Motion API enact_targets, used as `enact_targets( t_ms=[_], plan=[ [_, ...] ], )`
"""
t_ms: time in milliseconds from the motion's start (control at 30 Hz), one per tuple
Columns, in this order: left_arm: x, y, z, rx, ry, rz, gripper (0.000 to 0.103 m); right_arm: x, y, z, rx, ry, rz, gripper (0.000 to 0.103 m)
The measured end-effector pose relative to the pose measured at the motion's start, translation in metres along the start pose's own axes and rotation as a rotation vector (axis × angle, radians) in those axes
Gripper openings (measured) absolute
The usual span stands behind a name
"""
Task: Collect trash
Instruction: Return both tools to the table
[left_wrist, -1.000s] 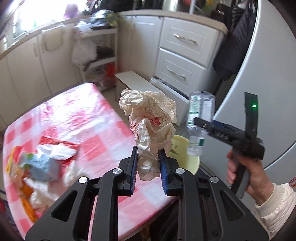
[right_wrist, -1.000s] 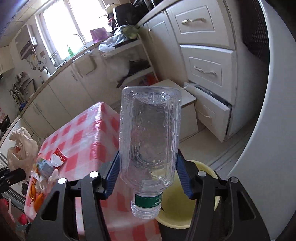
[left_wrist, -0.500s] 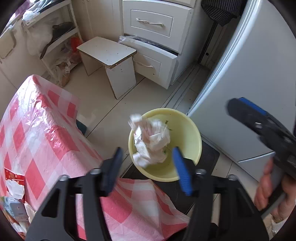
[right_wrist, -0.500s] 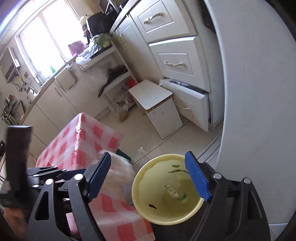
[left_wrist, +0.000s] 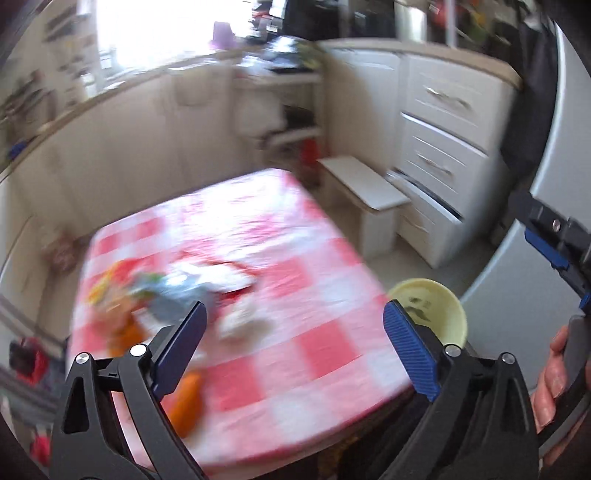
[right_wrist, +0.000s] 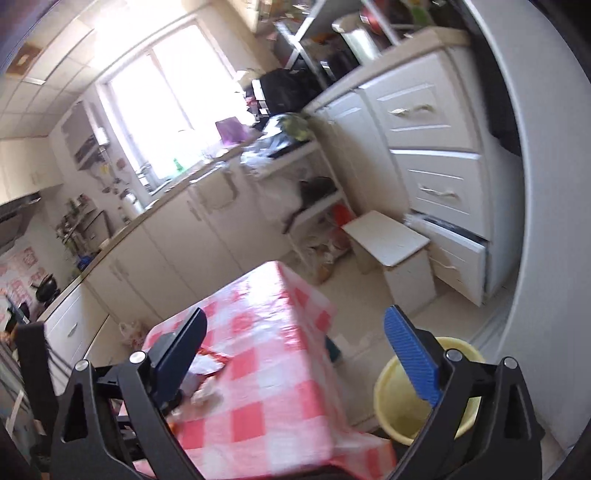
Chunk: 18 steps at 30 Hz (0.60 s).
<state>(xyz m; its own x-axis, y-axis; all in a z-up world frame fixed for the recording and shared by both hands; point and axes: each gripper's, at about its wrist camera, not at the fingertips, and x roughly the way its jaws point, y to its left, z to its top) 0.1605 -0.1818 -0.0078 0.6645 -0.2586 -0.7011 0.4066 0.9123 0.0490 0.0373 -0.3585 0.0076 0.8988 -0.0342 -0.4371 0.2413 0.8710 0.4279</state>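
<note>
In the left wrist view we are swinging the left gripper (left_wrist: 293, 345) away from the yellow bin (left_wrist: 441, 299), which a moment ago sat right under us and is now showing at the lower right of the frame. The crumpled wrapper we were carrying is gone from between the jaws, which are opening wide with nothing in them. We are now looking at the checkered surface (left_wrist: 295, 258), where the remaining trash pile (left_wrist: 166, 291) is lying at the left centre, blurred. At the right edge a hand (left_wrist: 554, 384) is holding the right gripper.

In the right wrist view the right gripper (right_wrist: 295, 343) is likewise opening wide and empty; the plastic bottle it was carrying is no longer between the jaws. The bin is showing at the lower right, the scraps at the lower left.

We judge two pieces delivered and the pile still waiting. We are finding no writing readable in either view.
</note>
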Motion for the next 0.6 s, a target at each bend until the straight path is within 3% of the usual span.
enact_targets(
  t_ms=[100,267,400,600],
  plan=[
    [-0.033,0.059,-0.019,-0.115,-0.011,0.095,0.093,0.012,0.037,-0.020,-0.047,0.059,0.061,0.093],
    [-0.059,0.128,-0.050,-0.265,-0.014,0.167,0.094,0.019,0.085,-0.061,-0.175,0.098,0.121,0.093],
    [-0.066,0.151,-0.071,-0.319,-0.018,0.177,0.094,0.027,0.111,-0.080,-0.303,0.123,0.108,0.093],
    [-0.073,0.156,-0.084,-0.346,-0.031,0.151,0.094,0.036,0.124,-0.095,-0.373,0.134,0.073,0.093]
  ],
)
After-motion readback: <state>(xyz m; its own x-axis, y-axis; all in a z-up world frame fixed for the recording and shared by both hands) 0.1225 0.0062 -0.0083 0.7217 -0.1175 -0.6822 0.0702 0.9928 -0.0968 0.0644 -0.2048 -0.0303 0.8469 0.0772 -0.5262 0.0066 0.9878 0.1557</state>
